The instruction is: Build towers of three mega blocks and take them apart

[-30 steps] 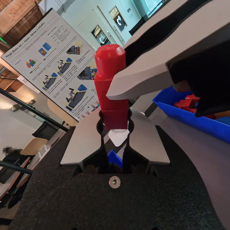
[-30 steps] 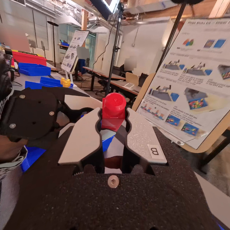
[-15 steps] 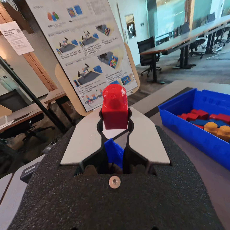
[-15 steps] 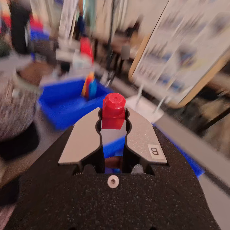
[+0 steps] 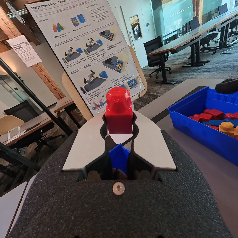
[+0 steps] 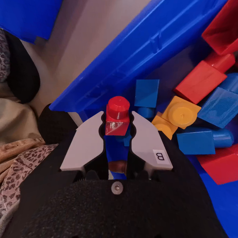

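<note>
My left gripper [image 5: 119, 120] is shut on a single red block [image 5: 119, 113], stud up, held above the grey table [image 5: 206, 167]. My right gripper [image 6: 117, 120] is shut on another red block [image 6: 117, 118] and hangs over the near wall of a blue bin [image 6: 135, 58], pointing down into it. Loose red [image 6: 199, 81], blue [image 6: 195, 141] and yellow [image 6: 180, 113] blocks lie in that bin. The same bin [image 5: 193, 128] shows at the right of the left wrist view, with the right gripper's black body [image 5: 226, 86] over its far edge.
An instruction poster board [image 5: 90, 54] stands at the table's far edge. A second blue bin [image 6: 25, 19] sits to the left of the right gripper, and a blue corner [image 5: 119, 155] shows under the left gripper. A person's patterned clothing [image 6: 15, 161] is close at the left. Tip to tip, the grippers are about 35 centimeters apart.
The two red blocks, joined one second ago, have come apart, one in each gripper. The right gripper swung away and down over the blue bin; the left gripper levelled out and holds steady.
</note>
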`<state>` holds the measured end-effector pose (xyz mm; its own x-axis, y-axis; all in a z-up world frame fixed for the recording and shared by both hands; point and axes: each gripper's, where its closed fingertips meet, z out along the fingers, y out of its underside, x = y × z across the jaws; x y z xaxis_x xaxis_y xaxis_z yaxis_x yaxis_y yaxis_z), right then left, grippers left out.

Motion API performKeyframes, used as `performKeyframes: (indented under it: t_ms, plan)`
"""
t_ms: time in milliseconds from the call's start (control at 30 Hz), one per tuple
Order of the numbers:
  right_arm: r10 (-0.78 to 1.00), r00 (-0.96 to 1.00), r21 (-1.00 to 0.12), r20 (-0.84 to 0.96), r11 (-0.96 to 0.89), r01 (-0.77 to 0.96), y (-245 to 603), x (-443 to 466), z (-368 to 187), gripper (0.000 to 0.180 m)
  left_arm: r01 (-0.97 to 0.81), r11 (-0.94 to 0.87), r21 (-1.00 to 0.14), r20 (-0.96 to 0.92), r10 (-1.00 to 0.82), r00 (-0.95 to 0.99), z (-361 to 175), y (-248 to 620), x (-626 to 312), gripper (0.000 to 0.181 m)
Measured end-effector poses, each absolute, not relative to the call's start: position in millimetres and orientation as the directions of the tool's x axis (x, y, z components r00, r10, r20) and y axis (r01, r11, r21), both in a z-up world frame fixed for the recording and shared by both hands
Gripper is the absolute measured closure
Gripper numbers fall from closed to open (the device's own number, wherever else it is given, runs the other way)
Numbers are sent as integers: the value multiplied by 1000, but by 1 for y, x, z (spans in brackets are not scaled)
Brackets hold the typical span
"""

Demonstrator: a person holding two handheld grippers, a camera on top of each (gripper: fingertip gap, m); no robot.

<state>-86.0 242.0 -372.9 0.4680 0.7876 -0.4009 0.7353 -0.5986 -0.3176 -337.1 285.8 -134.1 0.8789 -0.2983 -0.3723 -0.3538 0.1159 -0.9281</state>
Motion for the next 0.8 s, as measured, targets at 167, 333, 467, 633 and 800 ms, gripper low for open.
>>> performKeyframes:
  t_ms: [167, 333, 467, 633, 800]
  plan:
    - [778, 498, -321, -384, -618, 718, 247, -82, -375, 144, -341, 120, -932, -361, -305, 881, -133, 285, -338, 144]
    - [770, 505, -336, -390, -629, 701, 248, -83, -371, 129, -325, 124, -938, -348, -323, 880, -132, 284, -336, 144]
    - [832, 466, -459, -300, -555, 694, 256, -89, -349, 114, -296, 137, -945, -326, -379, 866, -132, 281, -327, 144]
    - [923, 384, -821, 21, -204, 534, 271, -125, -252, 117, -275, 213, -937, -344, -440, 829, -125, 274, -306, 144]
    - [844, 405, -929, 351, 259, 265, 250, -177, -143, 114, -464, 287, -838, -538, -290, 792, -121, 275, -294, 144]
